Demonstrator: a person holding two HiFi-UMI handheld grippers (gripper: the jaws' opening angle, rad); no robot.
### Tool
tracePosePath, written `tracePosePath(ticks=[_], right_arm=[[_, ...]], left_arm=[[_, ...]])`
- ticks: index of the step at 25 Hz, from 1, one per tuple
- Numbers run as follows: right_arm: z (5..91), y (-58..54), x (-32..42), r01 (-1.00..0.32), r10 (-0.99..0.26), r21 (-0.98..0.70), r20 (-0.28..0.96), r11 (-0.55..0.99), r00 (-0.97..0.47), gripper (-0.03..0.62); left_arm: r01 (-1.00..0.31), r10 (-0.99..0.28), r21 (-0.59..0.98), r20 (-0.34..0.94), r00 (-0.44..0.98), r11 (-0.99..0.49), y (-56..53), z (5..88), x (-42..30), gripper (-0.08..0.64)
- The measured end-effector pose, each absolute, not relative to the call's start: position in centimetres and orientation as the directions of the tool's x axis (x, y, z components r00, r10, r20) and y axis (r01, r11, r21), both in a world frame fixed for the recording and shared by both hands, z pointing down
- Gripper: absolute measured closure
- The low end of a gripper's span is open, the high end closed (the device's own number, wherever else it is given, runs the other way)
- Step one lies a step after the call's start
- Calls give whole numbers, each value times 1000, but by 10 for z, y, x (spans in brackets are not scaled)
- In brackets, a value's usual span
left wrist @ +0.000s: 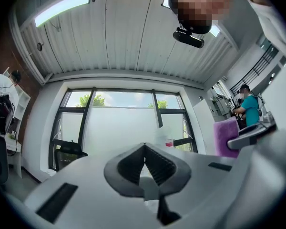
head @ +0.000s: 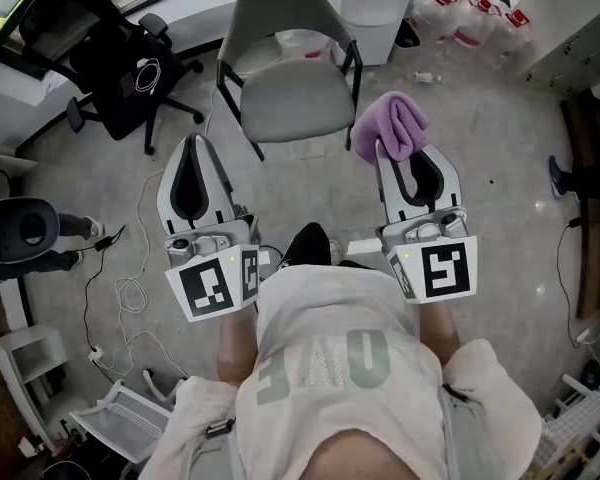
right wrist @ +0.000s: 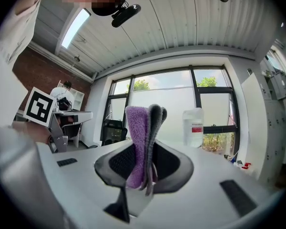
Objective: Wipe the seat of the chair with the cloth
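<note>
I hold the folded purple terry cloth [head: 390, 125] pinched in my right gripper [right wrist: 144, 151], near the pale grey-green padded chair seat [head: 292, 100], with my left gripper [head: 193, 146] closed and empty, and I judge that drag against the seat could tug the cloth free.

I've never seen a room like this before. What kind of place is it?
Likely an office or lab workroom: a black office chair, a grey chair, loose cables on the floor, and big windows.
</note>
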State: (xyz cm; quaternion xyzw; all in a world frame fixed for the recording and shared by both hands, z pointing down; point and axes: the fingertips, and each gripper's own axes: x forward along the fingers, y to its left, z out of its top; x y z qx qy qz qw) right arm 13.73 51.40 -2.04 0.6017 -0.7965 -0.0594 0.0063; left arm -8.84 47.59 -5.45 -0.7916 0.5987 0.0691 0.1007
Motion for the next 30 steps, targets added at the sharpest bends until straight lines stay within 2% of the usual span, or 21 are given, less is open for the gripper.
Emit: tracePosePath(ticks=[13,18,23,30], right_arm=[[-8,464,149,-964,-963,97,-85,248,-256,495],[-5,406,144,-969,-967,82,-84,234,-240,495],[-18,328,126,-964,-974,184,-85,194,-212,495],[-22,205,100,-964,-971,136,-36,229,-236,495]], left_arm=[[-953,-913,-102,-274,303,-285,422,-50,-74,548],[-945,-905,-94,-270,329,-315,360,-46,-73,548],[-940,-899,-94,-273,341,-328,281,-46,-81,548],[-924,-881,-105,-278,383,-368,151,-37,-92,548]])
